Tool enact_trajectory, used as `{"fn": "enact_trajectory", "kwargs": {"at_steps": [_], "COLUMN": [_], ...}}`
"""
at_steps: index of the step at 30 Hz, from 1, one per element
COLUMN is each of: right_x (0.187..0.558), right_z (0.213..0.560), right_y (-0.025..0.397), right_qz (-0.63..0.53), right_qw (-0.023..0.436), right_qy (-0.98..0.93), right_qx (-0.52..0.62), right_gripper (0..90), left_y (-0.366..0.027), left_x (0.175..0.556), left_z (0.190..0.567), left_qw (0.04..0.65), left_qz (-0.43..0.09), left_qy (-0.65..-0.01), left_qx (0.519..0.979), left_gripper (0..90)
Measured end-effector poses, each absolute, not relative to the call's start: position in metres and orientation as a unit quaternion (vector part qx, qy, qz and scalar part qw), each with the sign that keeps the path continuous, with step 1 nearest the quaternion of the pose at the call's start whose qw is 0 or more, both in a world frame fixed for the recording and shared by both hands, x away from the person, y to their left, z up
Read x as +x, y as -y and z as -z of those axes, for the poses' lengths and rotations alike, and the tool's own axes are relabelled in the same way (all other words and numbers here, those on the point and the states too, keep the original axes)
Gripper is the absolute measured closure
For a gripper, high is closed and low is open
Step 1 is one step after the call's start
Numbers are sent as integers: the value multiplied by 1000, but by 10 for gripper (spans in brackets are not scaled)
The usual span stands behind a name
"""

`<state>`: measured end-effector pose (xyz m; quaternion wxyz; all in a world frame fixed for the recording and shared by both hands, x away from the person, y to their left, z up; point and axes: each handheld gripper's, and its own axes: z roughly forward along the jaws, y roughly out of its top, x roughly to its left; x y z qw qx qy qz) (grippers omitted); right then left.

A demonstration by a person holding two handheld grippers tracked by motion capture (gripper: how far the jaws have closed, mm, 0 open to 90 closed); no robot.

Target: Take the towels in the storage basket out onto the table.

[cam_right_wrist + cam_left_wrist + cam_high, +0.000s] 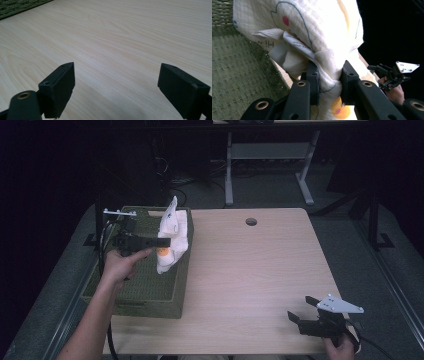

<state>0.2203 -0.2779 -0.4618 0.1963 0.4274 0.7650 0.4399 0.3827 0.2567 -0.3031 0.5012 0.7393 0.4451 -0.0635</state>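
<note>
A bunched white cloth (317, 32), printed with blue outlines and red and orange spots, is clamped by the left gripper (329, 80) over a green basket (150, 290); the right gripper (116, 87) is held with jaws apart.

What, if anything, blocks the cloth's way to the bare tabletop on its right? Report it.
Nothing visible does. The left gripper holds the white cloth up over the green basket, and the table beside it lies bare up to the right gripper.
</note>
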Motion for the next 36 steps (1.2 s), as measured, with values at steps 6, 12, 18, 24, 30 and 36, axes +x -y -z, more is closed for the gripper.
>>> {"fn": "enact_trajectory", "kwargs": {"at_steps": [6, 12, 18, 24, 30, 36], "right_x": [221, 220, 221, 220, 219, 219], "right_z": [461, 461, 461, 461, 461, 461], "right_y": [277, 277, 277, 277, 278, 277], "right_qz": [-440, -440, -443, -442, -444, -442], "right_qw": [199, 199, 196, 196, 196, 197], "right_qy": [-767, -767, -765, -765, -764, -765], "right_qx": [423, 423, 425, 425, 424, 425], "right_gripper": [139, 139, 139, 139, 139, 139], "left_y": [-250, -240, -229, -219, -206, -196], "left_x": [382, 383, 384, 386, 385, 384], "left_z": [302, 303, 302, 307, 305, 303], "left_qw": [500, 499, 497, 492, 495, 495], "left_qz": [65, 70, 70, 78, 83, 84], "left_qy": [-438, -432, -426, -422, -413, -403], "left_qx": [744, 748, 753, 757, 760, 766], "left_gripper": [734, 734, 734, 733, 733, 732]}}
